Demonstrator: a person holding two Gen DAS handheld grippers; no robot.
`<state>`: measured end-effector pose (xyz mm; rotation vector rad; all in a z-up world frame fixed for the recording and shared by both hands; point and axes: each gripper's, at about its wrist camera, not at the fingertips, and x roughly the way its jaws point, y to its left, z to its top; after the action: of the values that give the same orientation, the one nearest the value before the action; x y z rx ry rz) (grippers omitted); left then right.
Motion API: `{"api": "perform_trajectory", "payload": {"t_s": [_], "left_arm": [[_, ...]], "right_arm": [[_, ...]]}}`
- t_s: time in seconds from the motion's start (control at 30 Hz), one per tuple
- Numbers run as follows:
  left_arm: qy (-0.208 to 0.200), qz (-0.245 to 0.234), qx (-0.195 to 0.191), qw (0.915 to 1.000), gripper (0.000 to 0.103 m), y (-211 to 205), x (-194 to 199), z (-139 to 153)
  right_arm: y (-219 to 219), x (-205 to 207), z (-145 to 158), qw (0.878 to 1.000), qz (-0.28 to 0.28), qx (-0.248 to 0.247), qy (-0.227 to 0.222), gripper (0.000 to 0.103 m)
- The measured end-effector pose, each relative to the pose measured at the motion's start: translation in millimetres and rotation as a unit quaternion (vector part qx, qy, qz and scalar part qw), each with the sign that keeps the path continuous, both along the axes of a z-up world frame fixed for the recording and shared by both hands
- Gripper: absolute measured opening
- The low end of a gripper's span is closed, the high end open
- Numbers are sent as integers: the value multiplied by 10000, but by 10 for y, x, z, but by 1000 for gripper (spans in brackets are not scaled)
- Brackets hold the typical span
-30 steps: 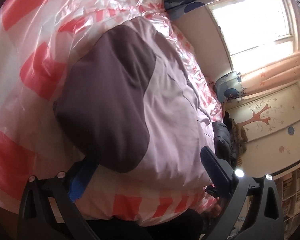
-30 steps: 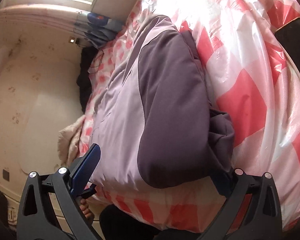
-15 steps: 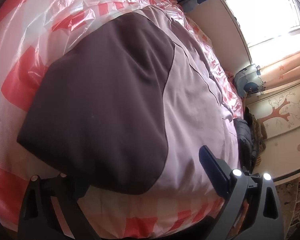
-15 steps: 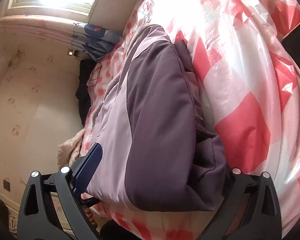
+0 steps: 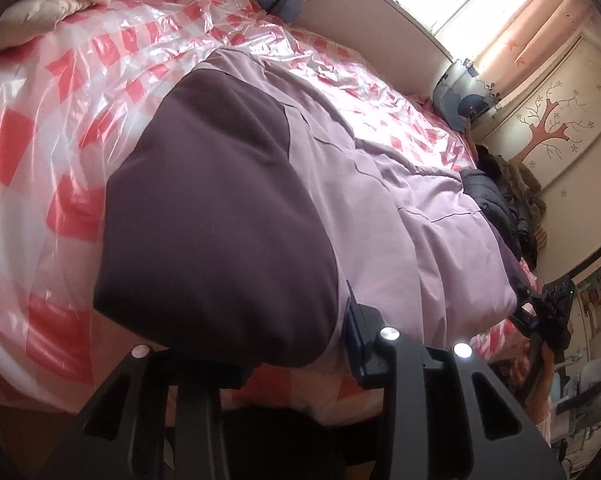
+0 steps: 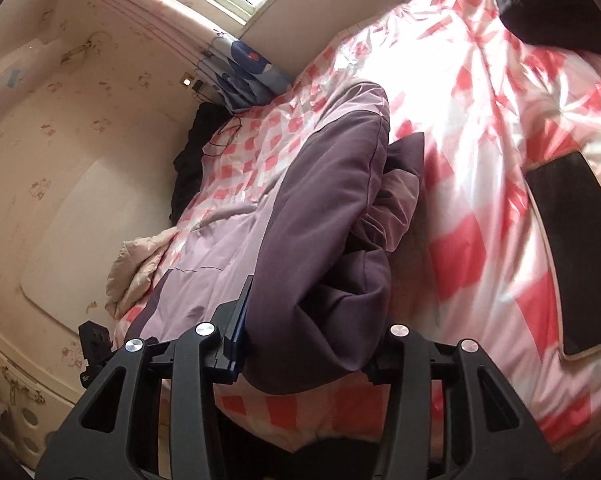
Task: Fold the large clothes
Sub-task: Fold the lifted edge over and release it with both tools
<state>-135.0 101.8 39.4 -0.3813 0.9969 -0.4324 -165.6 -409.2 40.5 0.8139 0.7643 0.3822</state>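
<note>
A bed (image 5: 60, 128) draped in red-checked plastic sheeting is seen beneath a two-tone purple jacket (image 5: 228, 208), laid along the near edge. Its dark hem is pinched by the left hand-held gripper (image 5: 300, 354), while another dark fold is clamped by the right hand-held gripper (image 6: 312, 344)

Two-tone garment (image 5: 260, 208), dark purple and lilac, lies bunched on the checked bed cover; its near edge sits between my jaws.

Black gripper frames (image 5: 300, 364), silver screws, blue fingers (image 6: 236, 332)
</note>
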Motion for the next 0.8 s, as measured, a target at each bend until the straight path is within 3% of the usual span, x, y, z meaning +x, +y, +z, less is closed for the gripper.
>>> {"api": "perform_trajectory", "payload": {"t_s": [0.1,0.13,0.2,0.3,0.37,0.47,0.57,0.7,0.8], "left_arm": [[640,-2,-232,9977,50,167,-134,-258],[751,94,-340,9966,55,254,-186,-297],[718,455,-399,9956,67,499,-363,-278],[323,1438,303,9886,69,893,-588,-31],[-247,1847,803,9792,71,964,-594,282],[-1135,1393,1050,9781,81,528,-310,722],[-1656,490,1230,9773,83,-218,236,800],[-1485,-101,1441,9783,83,-1013,1191,512],[-1125,6,2054,9722,83,-1198,1700,50]], "right_arm": [[-215,-271,-353,9981,-149,157,577,48],[-299,-370,-421,9970,-263,336,638,51],[-455,-534,-375,9951,-767,218,578,58],[-604,-610,-28,9893,-1418,-212,276,74],[-464,-423,321,9893,-1262,-727,-122,81],[64,149,664,9824,-706,-1684,-387,92],[671,906,659,9672,-124,-2511,-362,92],[1207,1789,277,9472,160,-3203,-49,92],[1325,2341,-220,9289,286,-3662,471,95]]}}
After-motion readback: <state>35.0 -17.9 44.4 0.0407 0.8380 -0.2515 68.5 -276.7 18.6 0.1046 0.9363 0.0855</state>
